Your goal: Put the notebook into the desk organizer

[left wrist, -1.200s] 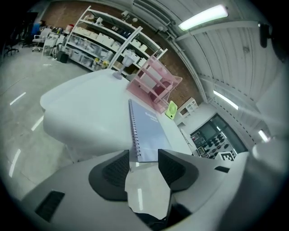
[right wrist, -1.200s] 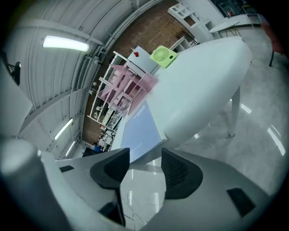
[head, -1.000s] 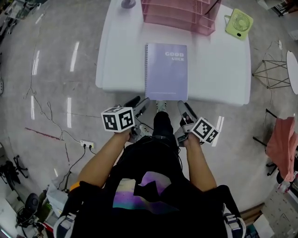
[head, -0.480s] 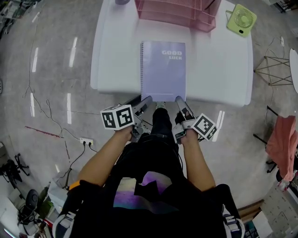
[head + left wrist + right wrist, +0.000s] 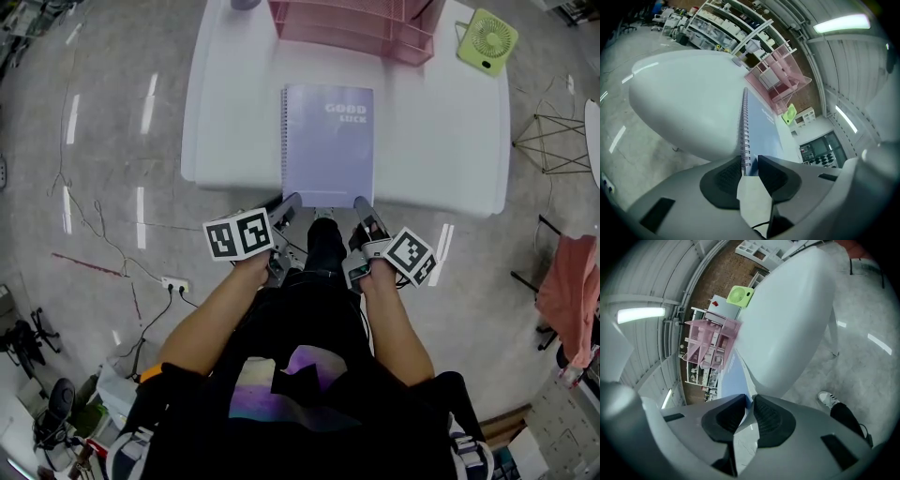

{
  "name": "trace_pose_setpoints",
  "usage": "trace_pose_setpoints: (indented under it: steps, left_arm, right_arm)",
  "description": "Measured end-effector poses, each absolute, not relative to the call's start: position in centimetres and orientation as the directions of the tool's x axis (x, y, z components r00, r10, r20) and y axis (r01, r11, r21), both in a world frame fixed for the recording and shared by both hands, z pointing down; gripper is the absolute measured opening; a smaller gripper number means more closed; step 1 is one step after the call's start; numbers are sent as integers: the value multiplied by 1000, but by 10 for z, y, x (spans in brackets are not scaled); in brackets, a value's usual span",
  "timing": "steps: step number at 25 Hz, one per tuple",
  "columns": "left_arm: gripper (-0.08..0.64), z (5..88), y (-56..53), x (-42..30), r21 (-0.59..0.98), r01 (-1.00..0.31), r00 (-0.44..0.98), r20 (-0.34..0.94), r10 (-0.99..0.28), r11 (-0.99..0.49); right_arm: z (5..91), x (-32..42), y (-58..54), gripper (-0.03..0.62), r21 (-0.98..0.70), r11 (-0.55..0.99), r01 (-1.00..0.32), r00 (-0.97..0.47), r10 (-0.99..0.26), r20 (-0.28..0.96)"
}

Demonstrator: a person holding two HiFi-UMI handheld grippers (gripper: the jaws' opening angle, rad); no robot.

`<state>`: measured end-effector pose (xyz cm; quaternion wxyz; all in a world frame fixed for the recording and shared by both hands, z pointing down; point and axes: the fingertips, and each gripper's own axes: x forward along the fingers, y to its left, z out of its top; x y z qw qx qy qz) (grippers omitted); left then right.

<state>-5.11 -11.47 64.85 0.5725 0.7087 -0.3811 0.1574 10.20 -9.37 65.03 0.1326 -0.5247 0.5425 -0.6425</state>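
Observation:
A lilac spiral notebook (image 5: pixel 328 145) lies on the white table (image 5: pixel 234 112), its near edge overhanging the front rim. The pink desk organizer (image 5: pixel 352 28) stands at the table's far edge behind it. My left gripper (image 5: pixel 289 202) is at the notebook's near left corner. In the left gripper view its closing jaws (image 5: pixel 750 161) press on the spiral binding (image 5: pixel 744 140). At the near right corner is my right gripper (image 5: pixel 361 203). There too the jaws (image 5: pixel 749 401) are closing, with the notebook's thin edge (image 5: pixel 733 376) pinched between the pads.
A green desk fan (image 5: pixel 487 42) sits at the table's far right corner, beside the organizer. A wire stool (image 5: pixel 548 141) and a pink cloth (image 5: pixel 572 291) are to the right on the floor. Cables and a power strip (image 5: pixel 175 289) lie to the left.
Both grippers moved forward from below the table edge up to the notebook's near corners, and their jaws have closed in on it.

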Motion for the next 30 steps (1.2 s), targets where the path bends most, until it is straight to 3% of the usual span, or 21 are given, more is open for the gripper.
trace_pose_setpoints:
  steps: [8,17,30]
  left_arm:
    - [80,640,-113,-52,626,-775,607,701,-373,-85]
    - [64,613,-112,-52,529,-821,563,691,-453,-215]
    - [61,534,-123,-53,483,-809,581,573,-577,-335]
  right_arm:
    - [640,99,-95,57,-819,-317,-478,-407,-746,526]
    - [606,89,-94,38,-705,-167,-689,-351,-774,527]
    - [522,83,-97,38,-657,-28,-753,-316,-861,399]
